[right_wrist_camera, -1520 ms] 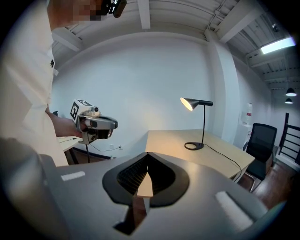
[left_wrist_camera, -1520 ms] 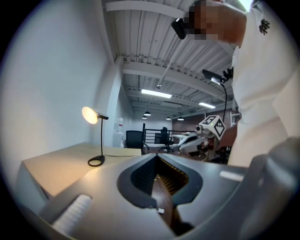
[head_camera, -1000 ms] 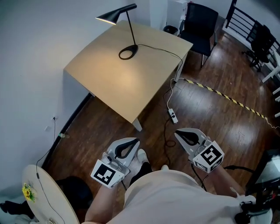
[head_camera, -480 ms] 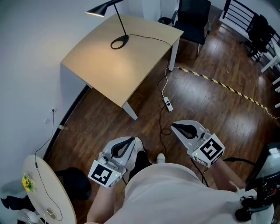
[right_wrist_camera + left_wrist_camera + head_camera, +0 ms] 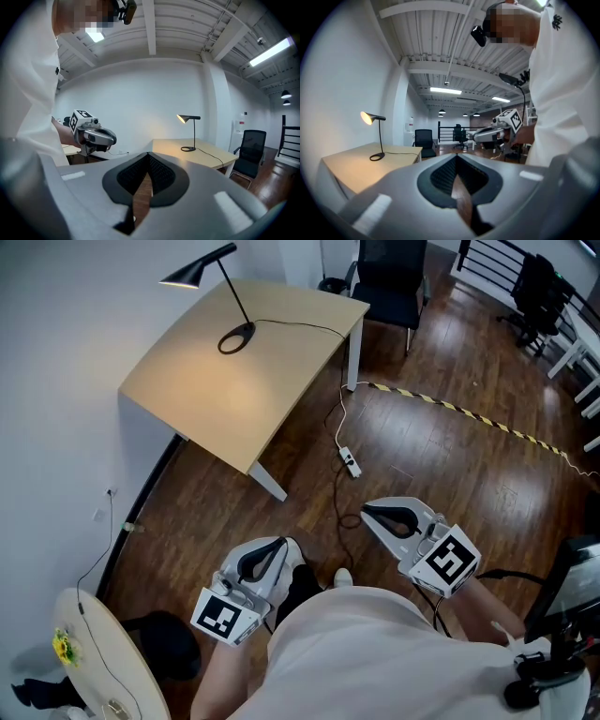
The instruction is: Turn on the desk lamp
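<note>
glowing desk lamp (image 5: 190,276) on tan desk (image 5: 234,395) by wall (image 5: 66,381), wood floor (image 5: 450,465).

Counted: two grippers, the left hand-held gripper (image 5: 277,547) and right hand-held gripper (image 5: 375,516); ahead of them one desk (image 5: 234,390), one desk lamp (image 5: 186,278), one power strip (image 5: 350,463), one black chair (image 5: 384,277), and perhaps a second chair (image 5: 536,285) further right.

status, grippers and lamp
Jaws shut, empty: left gripper, right gripper. Far off, lamp lit on desk. Only power strip on floor between.
</note>
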Motion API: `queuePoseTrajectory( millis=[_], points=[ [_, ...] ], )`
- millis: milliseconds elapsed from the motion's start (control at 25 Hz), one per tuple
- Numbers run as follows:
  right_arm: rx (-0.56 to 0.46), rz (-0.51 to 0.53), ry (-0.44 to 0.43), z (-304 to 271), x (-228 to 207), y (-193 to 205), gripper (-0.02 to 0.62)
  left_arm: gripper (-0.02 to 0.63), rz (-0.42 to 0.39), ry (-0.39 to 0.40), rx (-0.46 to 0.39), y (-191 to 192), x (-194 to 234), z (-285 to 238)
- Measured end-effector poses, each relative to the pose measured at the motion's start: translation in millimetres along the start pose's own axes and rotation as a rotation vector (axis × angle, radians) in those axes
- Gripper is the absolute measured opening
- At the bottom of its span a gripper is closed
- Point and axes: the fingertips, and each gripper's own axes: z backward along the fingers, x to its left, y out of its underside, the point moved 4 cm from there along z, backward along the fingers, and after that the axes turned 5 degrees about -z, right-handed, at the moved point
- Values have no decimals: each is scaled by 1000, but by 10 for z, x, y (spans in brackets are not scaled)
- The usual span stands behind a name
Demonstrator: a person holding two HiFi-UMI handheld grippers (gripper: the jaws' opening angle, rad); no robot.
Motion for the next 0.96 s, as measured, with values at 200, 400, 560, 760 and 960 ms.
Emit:
queuePoseTrajectory(
  millis=[200, 400, 560, 760, 960],
  points=[
    [9, -18, 3, 16, 39, -105, 5, 17, -1, 18, -11, -79, 10, -84],
    [5, -21, 18, 38, 9, -93, 3, 17, 11, 37, -18, -90, 20, -131],
    [0, -21, 22, 54, 35, -107, 5, 17, 9, 42, -23, -96, -5, -112],
    [38, -19, 11, -101, 59, -73, 5, 17, 3, 46, -7, -51, 92, -84],
    [20, -1, -22, -226, 76, -127, 5, 17, 3, 22, 4, -54, 130, -10]
  ],
)
